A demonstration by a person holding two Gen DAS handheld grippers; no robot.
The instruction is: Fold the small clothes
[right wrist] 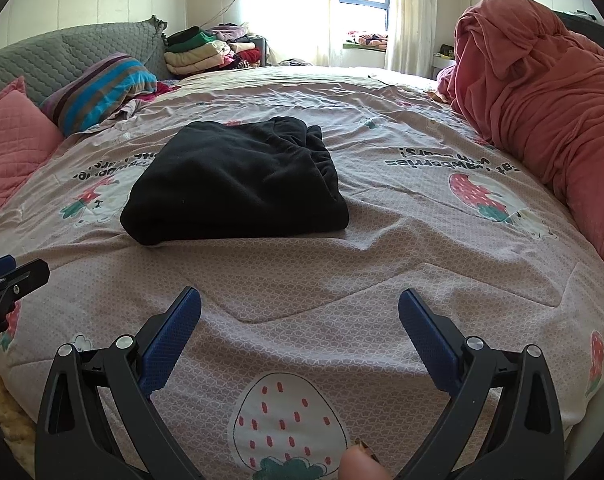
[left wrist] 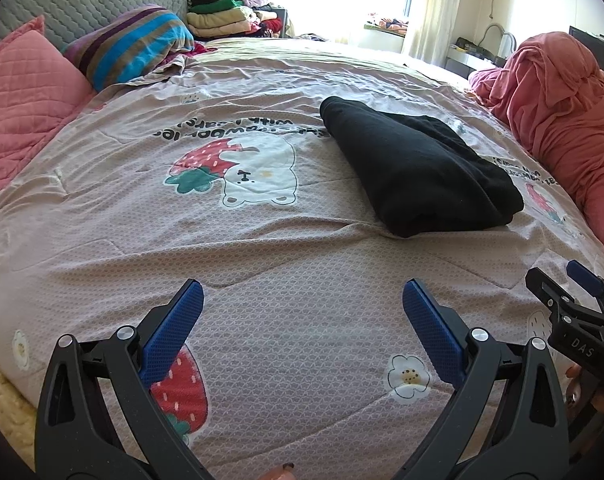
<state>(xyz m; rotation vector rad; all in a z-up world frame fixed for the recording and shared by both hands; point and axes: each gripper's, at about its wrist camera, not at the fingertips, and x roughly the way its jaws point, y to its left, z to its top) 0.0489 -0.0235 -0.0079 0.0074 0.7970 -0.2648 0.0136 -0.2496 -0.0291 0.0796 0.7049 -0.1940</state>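
Observation:
A black garment [left wrist: 417,164] lies folded into a thick rectangle on the pink strawberry-print bedspread [left wrist: 286,256]. It also shows in the right wrist view [right wrist: 238,184], straight ahead. My left gripper [left wrist: 300,292] is open and empty, low over the bedspread, with the garment ahead and to its right. My right gripper [right wrist: 300,300] is open and empty, near the bed's front edge, short of the garment. The right gripper also shows at the right edge of the left wrist view [left wrist: 569,292]. The left gripper's tip shows at the left edge of the right wrist view [right wrist: 10,280].
A heap of red-pink bedding [right wrist: 541,112] lies along the bed's right side. Pink quilted pillows [left wrist: 26,100] and a striped pillow [left wrist: 134,44] lie at the left. A stack of folded clothes [left wrist: 230,12] stands at the far end by the window.

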